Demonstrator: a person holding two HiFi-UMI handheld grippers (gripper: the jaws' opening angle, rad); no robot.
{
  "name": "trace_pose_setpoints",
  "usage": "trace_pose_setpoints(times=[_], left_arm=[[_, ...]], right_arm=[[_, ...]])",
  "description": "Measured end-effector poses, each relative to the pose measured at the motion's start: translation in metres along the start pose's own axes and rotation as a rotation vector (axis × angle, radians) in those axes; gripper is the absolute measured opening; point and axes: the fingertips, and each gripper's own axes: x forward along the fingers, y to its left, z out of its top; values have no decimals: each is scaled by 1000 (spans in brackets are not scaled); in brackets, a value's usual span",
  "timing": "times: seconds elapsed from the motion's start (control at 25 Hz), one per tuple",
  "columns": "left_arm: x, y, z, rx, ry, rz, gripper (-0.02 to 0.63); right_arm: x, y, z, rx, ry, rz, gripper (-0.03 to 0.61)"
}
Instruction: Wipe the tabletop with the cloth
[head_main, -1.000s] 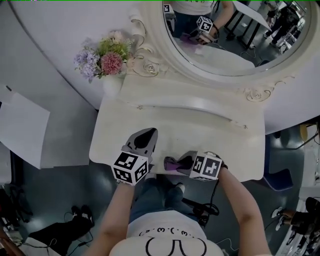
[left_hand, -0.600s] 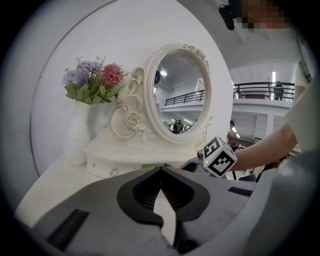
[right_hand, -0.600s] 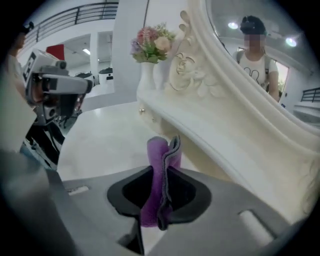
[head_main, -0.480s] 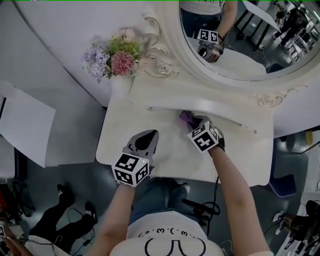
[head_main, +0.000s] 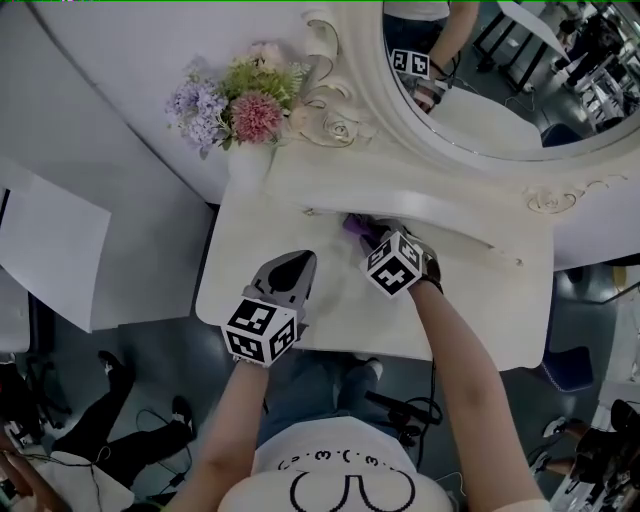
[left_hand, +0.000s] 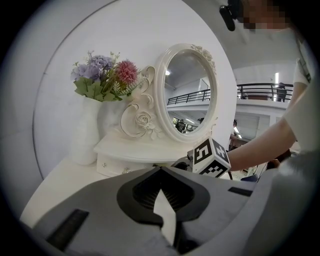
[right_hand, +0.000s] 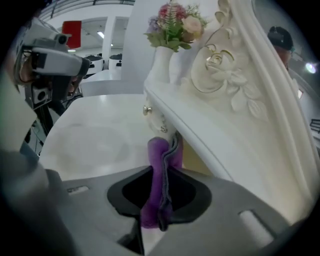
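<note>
Across the white bench (head_main: 470, 300) the stroke has run from front to back. A second ago the right gripper (head_main: 372, 236) was at the near rim. Now it sits at the foot of the raised drawer shelf (head_main: 420, 205) under the mirror (head_main: 500, 80), a little further left than half a second ago. I judge the wiping well under way, now working along the back strip. The left gripper (head_main: 288, 270) has stayed over the front left, clenched on nothing. The cloth (right_hand: 161, 165) is purple, bunched into a narrow folded band and pinched in the right gripper, with its end on the bench just beside the drawer front.
</note>
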Motion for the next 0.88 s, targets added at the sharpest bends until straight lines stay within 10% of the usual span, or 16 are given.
trace_pose_setpoints(times=[0.88], left_arm=[[-20,0,1,-17,-33,0,-2]], right_arm=[[-115,252,-53,-168,85,800,71]])
